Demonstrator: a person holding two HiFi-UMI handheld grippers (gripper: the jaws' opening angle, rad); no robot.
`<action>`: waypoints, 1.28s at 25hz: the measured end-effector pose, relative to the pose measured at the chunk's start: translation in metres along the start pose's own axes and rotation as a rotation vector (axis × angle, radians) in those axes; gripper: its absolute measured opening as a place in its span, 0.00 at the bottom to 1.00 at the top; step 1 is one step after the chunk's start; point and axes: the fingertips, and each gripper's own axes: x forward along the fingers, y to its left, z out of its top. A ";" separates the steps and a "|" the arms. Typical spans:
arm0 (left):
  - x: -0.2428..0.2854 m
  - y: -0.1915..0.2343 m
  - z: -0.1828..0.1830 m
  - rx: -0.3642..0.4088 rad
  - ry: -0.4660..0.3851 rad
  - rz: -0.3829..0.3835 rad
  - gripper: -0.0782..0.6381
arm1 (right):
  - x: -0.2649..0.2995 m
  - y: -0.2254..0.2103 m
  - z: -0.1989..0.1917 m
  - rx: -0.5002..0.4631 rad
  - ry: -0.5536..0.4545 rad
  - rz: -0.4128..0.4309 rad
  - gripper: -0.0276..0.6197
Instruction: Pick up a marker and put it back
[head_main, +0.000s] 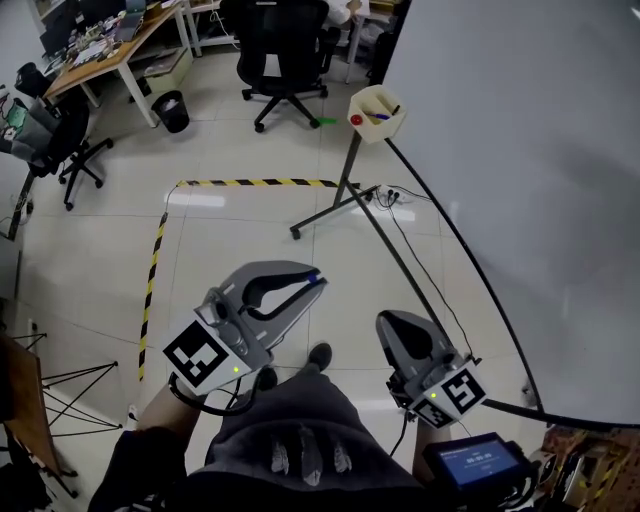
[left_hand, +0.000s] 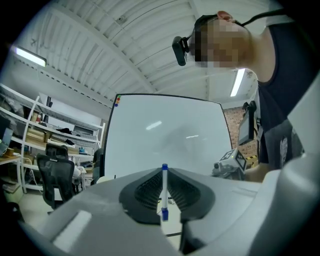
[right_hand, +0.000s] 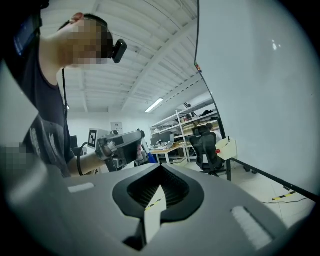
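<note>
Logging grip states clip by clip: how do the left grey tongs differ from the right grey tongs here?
The left grey tongs are shut on a thin white marker with blue ends; the right grey tongs are shut on nothing. In the head view the left tongs reach further forward than the right tongs. Both carry a black-and-white marker cube and point roughly level.

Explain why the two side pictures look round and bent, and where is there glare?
Left gripper view: wide-angle lens, black corners, ceiling ribs bowed, pale lamp streaks on the whiteboard. Right gripper view: same rounding, whiteboard edge curved. Head view: whiteboard frame bows, floor tiles gleam softly.
</note>
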 end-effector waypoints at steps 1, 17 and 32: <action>-0.012 -0.003 -0.002 -0.007 -0.002 -0.004 0.15 | 0.003 0.012 -0.002 -0.009 0.005 -0.002 0.05; -0.124 -0.078 -0.016 -0.042 0.019 -0.183 0.16 | -0.028 0.152 -0.047 -0.017 0.025 -0.136 0.05; -0.067 -0.179 -0.003 -0.003 0.013 -0.211 0.16 | -0.144 0.137 -0.057 0.018 -0.002 -0.161 0.05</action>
